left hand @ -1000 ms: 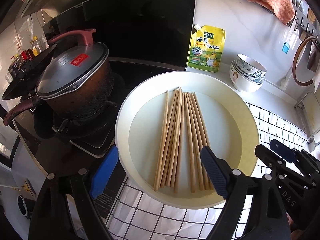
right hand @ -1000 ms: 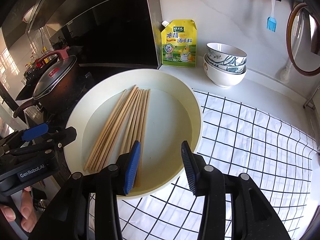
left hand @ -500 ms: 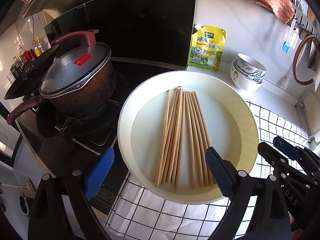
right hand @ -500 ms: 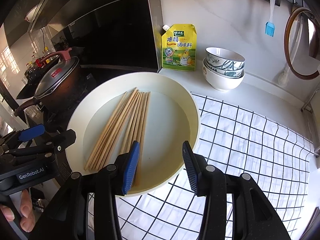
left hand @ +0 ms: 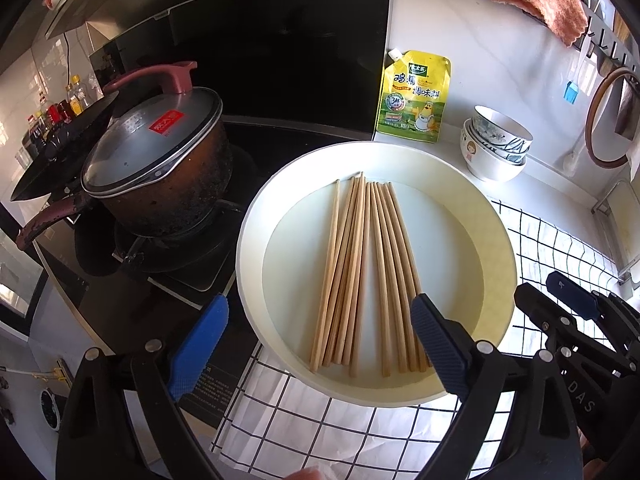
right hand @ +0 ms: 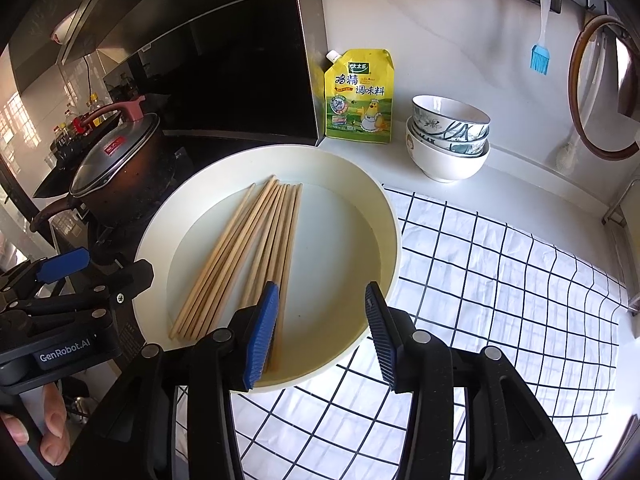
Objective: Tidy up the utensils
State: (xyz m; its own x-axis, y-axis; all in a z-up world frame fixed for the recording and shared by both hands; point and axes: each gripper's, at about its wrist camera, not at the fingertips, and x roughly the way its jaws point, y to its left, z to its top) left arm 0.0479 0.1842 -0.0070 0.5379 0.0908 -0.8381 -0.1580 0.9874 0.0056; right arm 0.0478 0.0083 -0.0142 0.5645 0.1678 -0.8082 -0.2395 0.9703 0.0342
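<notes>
Chopsticks [left hand: 362, 276]: a bundle of plain wooden sticks, lying side by side and fanning slightly, resting flat inside the tray, near ends pointing toward both grippers

Tray [left hand: 498, 248]: round, cream, shallow-walled; sitting on the bench, partly over the checked cloth [right hand: 500, 280], its far-left edge reaching toward the stove

Left gripper [left hand: 318, 342]: hovering over the tray's near rim, jaws having just been opening and now standing wide apart and released, one blue pad hanging outside the tray's left edge, the other sitting over the sticks' near ends; nothing is being gripped

Right gripper [right hand: 320, 332]: hovering over the tray's near side, jaws standing partly apart and released, its left pad hanging just over the rightmost sticks, gripping nothing

Pot [left hand: 160, 172]: dark, glass-lidded, red handle, standing on the stove left of the tray

Seasoning pouch [right hand: 360, 98]: yellow, leaning upright against the wall behind the tray

Bowls [right hand: 448, 136]: stacked, patterned, sitting on the bench right of the pouch

Silicone brush [right hand: 540, 52]: blue, hanging on the wall
</notes>
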